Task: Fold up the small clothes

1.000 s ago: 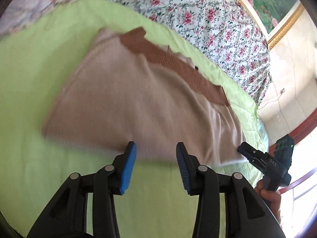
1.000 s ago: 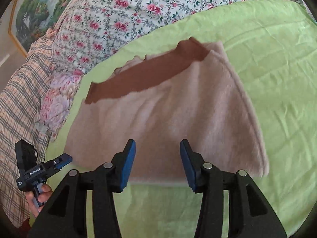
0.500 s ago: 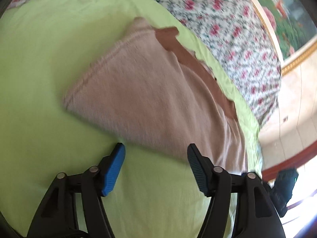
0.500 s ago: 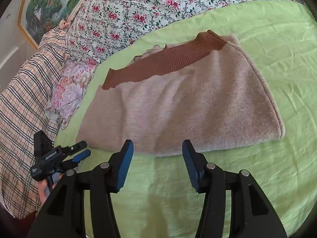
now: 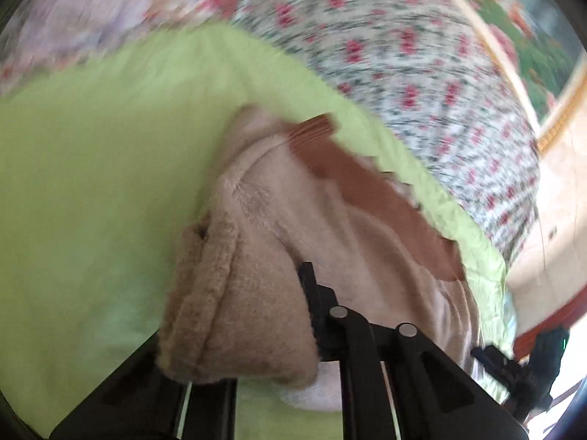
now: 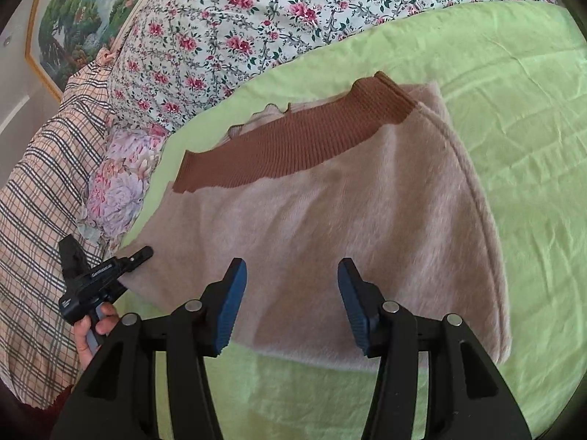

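A fuzzy pink-beige sweater (image 6: 367, 220) with a brown ribbed band (image 6: 293, 146) lies folded flat on the green sheet (image 6: 532, 110). My left gripper (image 5: 290, 286) is shut on the sweater's (image 5: 330, 242) corner. A thick bunch of its cloth is raised over the jaws and hides the left finger. In the right wrist view that gripper (image 6: 145, 253) sits at the garment's left corner. My right gripper (image 6: 291, 275) hovers open over the sweater's near edge with its blue pads (image 6: 231, 293) apart, pressing on nothing. It also shows in the left wrist view (image 5: 491, 361).
A floral quilt (image 6: 256, 18) lies behind the green sheet, with a plaid cloth (image 6: 36, 201) and a flowered pillow (image 6: 117, 183) to the left. A framed painting (image 6: 80, 18) hangs on the wall. Bare green sheet stretches to the right and in front of the sweater.
My left gripper opened wide, moved onto the sweater's corner and shut on it, bunching the cloth up. My right gripper advanced over the near edge, still open.
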`<control>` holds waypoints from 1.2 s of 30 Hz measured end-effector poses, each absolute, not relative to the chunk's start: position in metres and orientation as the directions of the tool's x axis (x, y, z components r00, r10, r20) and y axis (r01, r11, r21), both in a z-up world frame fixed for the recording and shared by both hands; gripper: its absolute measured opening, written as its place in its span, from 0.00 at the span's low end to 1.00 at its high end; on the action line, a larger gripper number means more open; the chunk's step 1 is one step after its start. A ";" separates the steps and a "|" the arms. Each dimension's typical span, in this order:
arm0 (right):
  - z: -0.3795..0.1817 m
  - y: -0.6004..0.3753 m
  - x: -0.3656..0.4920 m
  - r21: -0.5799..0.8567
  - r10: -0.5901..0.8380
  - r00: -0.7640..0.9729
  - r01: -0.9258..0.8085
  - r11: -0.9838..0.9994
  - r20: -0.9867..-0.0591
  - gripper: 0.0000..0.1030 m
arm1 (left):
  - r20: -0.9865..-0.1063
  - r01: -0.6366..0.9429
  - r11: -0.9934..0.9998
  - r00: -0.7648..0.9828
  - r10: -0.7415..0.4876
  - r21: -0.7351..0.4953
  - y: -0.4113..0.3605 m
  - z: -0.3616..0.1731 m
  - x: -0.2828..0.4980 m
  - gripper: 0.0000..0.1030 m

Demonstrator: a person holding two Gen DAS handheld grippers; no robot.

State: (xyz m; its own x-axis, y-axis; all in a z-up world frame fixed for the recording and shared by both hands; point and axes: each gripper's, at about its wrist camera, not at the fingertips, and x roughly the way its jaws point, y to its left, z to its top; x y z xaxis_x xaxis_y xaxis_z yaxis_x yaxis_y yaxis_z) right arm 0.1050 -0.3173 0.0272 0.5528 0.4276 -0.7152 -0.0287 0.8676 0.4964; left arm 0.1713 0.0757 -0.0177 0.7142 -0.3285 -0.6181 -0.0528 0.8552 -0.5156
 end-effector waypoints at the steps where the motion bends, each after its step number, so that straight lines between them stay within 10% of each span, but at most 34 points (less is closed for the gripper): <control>1: 0.028 -0.320 0.110 0.505 0.438 0.547 -0.033 0.863 -0.713 0.52 | -0.603 -0.018 0.864 0.723 -0.337 -0.504 0.067 -0.008 0.170 0.09; 8: 0.027 -0.331 0.155 0.692 0.638 0.464 -0.073 0.718 -0.614 0.52 | -0.559 0.233 0.880 0.698 -0.447 -0.413 -0.030 0.032 0.165 0.09; 12: 0.014 -0.315 0.191 0.798 0.765 0.376 -0.100 0.594 -0.522 0.75 | -0.598 0.301 0.875 0.642 -0.480 -0.380 -0.079 0.015 0.171 0.08; 17: -0.013 -0.283 0.238 0.817 0.795 0.292 -0.072 0.572 -0.531 0.76 | -0.632 0.328 0.866 0.592 -0.499 -0.377 -0.102 -0.006 0.177 0.08; 22: -0.018 -0.267 0.268 0.786 0.761 0.323 -0.076 0.613 -0.562 0.19 | -0.643 0.343 0.876 0.595 -0.482 -0.339 -0.106 -0.005 0.177 0.07; 36: 0.047 -0.363 0.224 0.500 0.523 0.482 -0.188 0.845 -0.703 0.16 | -0.609 0.530 0.782 0.515 -0.603 -0.327 -0.215 0.019 0.167 0.08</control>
State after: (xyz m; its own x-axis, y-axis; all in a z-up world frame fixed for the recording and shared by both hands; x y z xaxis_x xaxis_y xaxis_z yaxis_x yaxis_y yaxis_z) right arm 0.2240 -0.3631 0.0474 0.4823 0.5231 -0.7027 -0.1877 0.8452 0.5004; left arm 0.1670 -0.2153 0.0189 0.5154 -0.6033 -0.6086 0.5300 0.7825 -0.3268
